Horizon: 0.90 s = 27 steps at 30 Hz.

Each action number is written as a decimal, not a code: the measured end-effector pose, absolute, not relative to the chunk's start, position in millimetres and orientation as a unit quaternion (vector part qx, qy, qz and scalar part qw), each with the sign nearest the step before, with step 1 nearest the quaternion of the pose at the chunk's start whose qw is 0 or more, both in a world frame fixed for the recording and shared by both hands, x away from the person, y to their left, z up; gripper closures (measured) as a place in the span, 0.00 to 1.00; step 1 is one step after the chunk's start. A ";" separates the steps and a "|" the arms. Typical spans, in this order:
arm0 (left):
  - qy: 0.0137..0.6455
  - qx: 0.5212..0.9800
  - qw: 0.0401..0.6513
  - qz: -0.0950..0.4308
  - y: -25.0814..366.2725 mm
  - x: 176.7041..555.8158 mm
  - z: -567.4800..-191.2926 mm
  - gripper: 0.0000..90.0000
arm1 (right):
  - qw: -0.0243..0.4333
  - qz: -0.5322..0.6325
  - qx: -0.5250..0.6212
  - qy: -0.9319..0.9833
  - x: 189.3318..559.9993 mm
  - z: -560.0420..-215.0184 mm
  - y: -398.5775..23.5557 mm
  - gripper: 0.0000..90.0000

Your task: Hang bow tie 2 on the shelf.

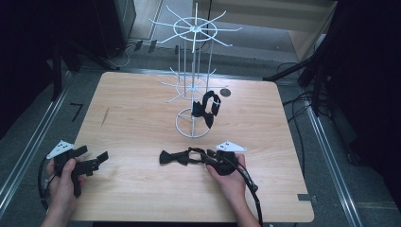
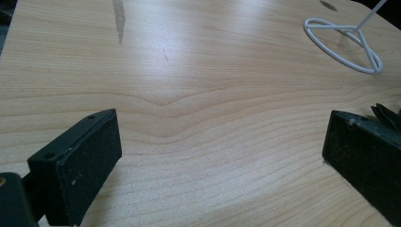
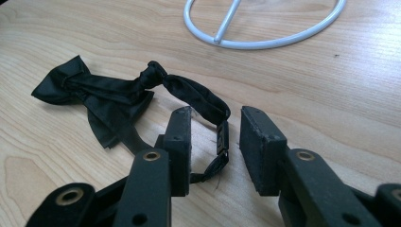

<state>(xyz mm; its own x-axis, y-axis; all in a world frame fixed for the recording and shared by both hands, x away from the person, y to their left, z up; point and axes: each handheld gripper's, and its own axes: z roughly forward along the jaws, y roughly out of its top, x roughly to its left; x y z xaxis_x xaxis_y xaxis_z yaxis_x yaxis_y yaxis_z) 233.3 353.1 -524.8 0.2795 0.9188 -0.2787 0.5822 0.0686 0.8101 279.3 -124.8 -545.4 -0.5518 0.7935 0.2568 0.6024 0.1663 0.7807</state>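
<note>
Pale wood worktop [image 1: 142, 123] carries my white wire rack [image 1: 195, 71] with one bow tie [image 1: 206, 108] hung, while a second bow tie [image 3: 104, 92], limp and light, lies before my right tool [image 3: 215, 142], whose jaws straddle its thin strap unclamped, and my left tool [image 2: 222, 156] rests wide apart.

Left tongs [image 1: 94, 160] agape, right tongs [image 3: 215, 137] half-closed

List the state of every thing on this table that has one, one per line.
bow tie on the table: lying flat, strap loop between the right jaws, not yet pinched
bow tie on the rack: hanging
display rack: upright
left gripper: open, empty
right gripper: open around the strap
</note>
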 end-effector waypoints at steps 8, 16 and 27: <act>0.571 0.657 0.456 0.184 353.1 233.3 -524.8 0.00 | 0.103 0.443 0.462 0.761 278.9 -545.7 -123.4 0.79; 0.571 0.657 0.456 0.185 353.1 233.3 -524.8 0.00 | 0.101 0.438 0.458 0.767 279.0 -546.2 -122.8 0.86; 0.571 0.657 0.456 0.184 353.1 233.3 -524.8 0.00 | 0.107 0.437 0.462 0.764 278.1 -545.2 -123.9 0.98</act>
<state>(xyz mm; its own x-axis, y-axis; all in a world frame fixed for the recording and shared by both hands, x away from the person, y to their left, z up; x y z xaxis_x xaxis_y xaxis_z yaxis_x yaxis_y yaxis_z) 233.3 353.1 -524.8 0.2799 0.9186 -0.2789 0.5824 0.0684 0.8100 278.1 -123.9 -545.2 -0.5507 0.7996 0.2394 0.6116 0.1914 0.7677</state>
